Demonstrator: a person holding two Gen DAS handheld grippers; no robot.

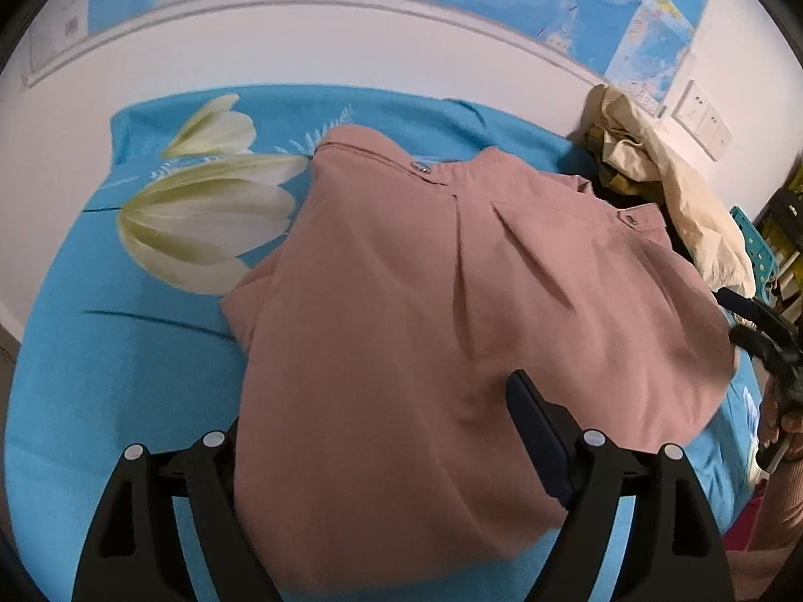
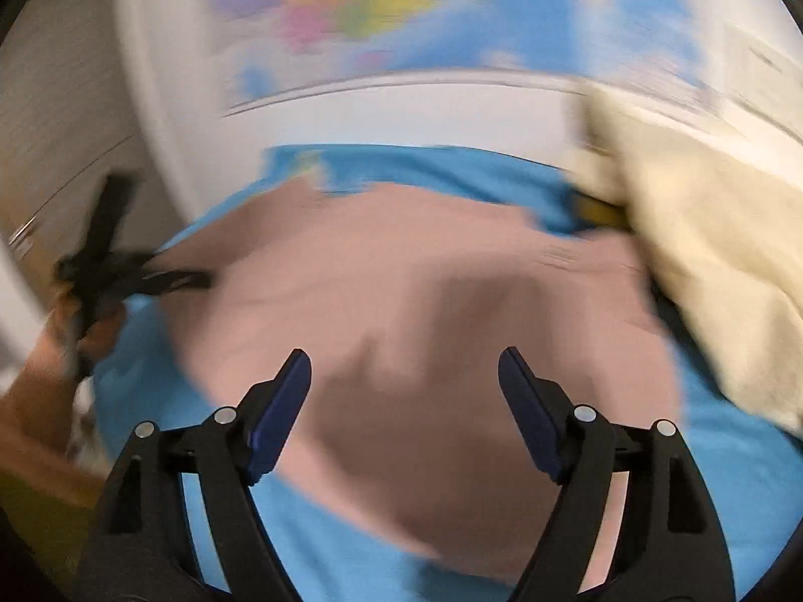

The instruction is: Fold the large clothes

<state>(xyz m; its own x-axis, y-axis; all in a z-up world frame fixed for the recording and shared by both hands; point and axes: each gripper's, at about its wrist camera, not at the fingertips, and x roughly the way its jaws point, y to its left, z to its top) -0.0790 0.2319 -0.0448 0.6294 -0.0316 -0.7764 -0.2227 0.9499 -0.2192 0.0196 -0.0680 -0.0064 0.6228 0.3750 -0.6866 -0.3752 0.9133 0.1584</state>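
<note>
Left wrist view: a dusty-pink garment (image 1: 451,301) lies spread on a blue flowered bedsheet (image 1: 125,376), its buttoned band at 12 o'clock and its near hem at 6 o'clock, running under the camera.
Garment axis: long axis from 6 to 12 o'clock in this view, tilted a little toward 1 o'clock.
Left gripper (image 1: 371,446): fingers stand wide apart; the near hem bulges up between them and hides the left finger's tip. Whether a pad touches the cloth I cannot tell; nothing looks pinched.
Right wrist view: badly smeared; the same pink garment (image 2: 426,301) fills the middle, with a cream cloth heap (image 2: 702,261) at 2 o'clock.
Right gripper (image 2: 404,401): fingers wide apart over the cloth, blue pads bare, nothing clamped.
Key relation: the garment lies ahead of and beneath both sets of fingers, toward 12 o'clock. Each gripper sits at one near corner of the hem; in the left view the right gripper (image 1: 763,341) shows at 3 o'clock by the cloth's edge.
Nearer hand: the left, I judge, since cloth is already between its fingers.
Next move, as a judgement: likely a pinch at the near hem, then a carry toward the band.
Risk: grabbing one layer only, or catching the sheet.
</note>
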